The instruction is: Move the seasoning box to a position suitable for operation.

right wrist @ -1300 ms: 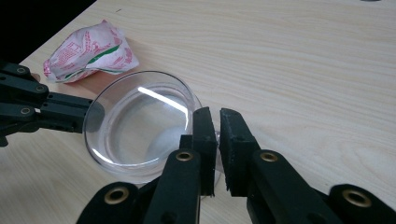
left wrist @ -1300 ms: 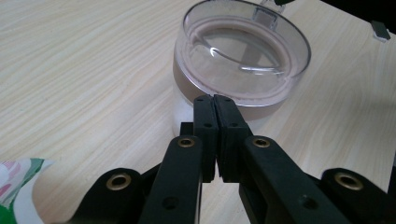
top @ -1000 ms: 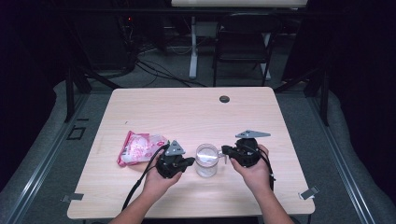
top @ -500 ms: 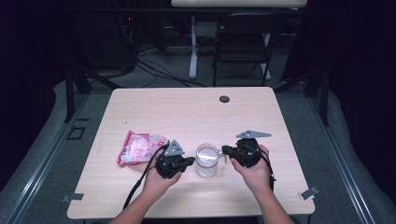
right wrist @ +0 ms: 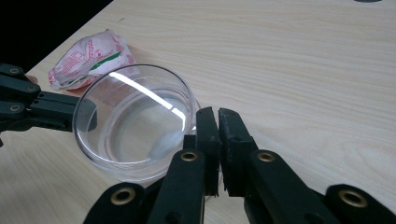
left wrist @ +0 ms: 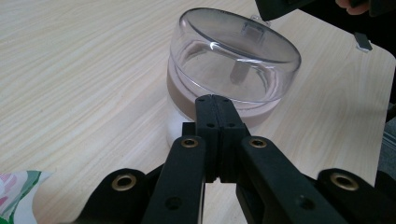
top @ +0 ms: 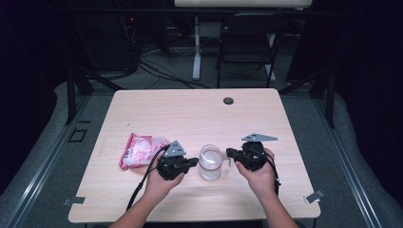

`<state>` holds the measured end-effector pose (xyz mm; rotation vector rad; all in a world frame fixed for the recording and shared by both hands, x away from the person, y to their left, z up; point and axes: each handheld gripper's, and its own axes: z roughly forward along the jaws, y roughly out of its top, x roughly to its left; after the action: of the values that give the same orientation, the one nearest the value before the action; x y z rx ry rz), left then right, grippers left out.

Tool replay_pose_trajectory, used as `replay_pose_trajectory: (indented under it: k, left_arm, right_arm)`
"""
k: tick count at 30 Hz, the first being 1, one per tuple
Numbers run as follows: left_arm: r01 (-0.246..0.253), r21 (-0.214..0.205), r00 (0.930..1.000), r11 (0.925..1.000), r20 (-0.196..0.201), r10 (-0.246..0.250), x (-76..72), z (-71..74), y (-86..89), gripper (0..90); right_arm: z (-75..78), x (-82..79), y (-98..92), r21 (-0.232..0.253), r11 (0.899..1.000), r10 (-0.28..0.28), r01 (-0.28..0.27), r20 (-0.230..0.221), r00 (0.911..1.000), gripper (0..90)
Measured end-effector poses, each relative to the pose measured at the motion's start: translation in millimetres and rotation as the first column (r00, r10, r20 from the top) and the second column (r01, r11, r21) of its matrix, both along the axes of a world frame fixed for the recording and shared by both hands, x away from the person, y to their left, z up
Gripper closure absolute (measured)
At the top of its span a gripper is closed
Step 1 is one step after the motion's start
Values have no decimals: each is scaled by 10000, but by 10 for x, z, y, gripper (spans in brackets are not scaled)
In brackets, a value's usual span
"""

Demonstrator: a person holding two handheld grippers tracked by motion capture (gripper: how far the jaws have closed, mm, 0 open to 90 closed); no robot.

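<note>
A clear plastic cup [top: 210, 162] stands upright on the wooden table [top: 199, 114], mouth up, its long axis vertical; it sits near the table's front edge, roughly midway across. In the right gripper view the cup [right wrist: 135, 123] shows a round open rim and a clear bottom with nothing visible inside. In the left gripper view the cup [left wrist: 232, 70] shows a small tab or handle on its far wall, on the side toward the right gripper; the lower part of the wall looks tinted, and I cannot tell whether that is a band or a reflection of the table. The left gripper [top: 192, 162] lies just left of the cup, its tips pointing right at the cup's wall, level with the tabletop. Its jaws are pressed together with nothing between them, the tips [left wrist: 215, 105] very close to the cup's near wall; contact cannot be judged. The right gripper [top: 231, 153] lies just right of the cup, pointing left at it. Its jaws are all but closed, a thin slit between the pads, holding nothing; the tips [right wrist: 218, 116] are just beside the cup's rim. Each gripper is held in a hand, with the forearms coming in from the table's front edge. A crumpled pink and white wrapper [top: 139, 149] lies flat to the left of the cup, beyond the left gripper. A small dark round cap [top: 228, 100] lies well behind the cup, near the table's far edge.
</note>
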<state>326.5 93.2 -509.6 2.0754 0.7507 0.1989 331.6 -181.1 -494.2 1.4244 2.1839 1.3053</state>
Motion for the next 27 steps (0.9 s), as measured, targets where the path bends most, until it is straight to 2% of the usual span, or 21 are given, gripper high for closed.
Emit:
replay_pose_trajectory:
  k: [3, 6, 9, 20, 27]
  left_arm:
    - [126, -191, 9998, 9997, -172, -129, -2, 6, -2, 900]
    - [219, -72, 9997, 9997, 53, -219, -22, 6, -43, 900]
    - [300, 20, 9995, 9995, 92, -300, -36, 15, -63, 900]
    - [284, -41, 9994, 9996, 207, -283, -34, 37, -70, 900]
    - [301, -108, 9990, 9995, 332, -298, -29, 71, -80, 900]
  right_arm:
    - [0, -7, 0, -26, 10000, 20, -20, -23, 10000, 876]
    - [-3, -10, 2, -27, 10000, 21, -21, -11, 10000, 876]
    - [-6, -8, -1, -10, 10000, 40, -40, 17, 10000, 876]
    - [-10, -21, -5, -90, 10000, 37, -36, 69, 10000, 860]
    - [9, -68, -11, -176, 9998, 40, -35, 268, 9996, 826]
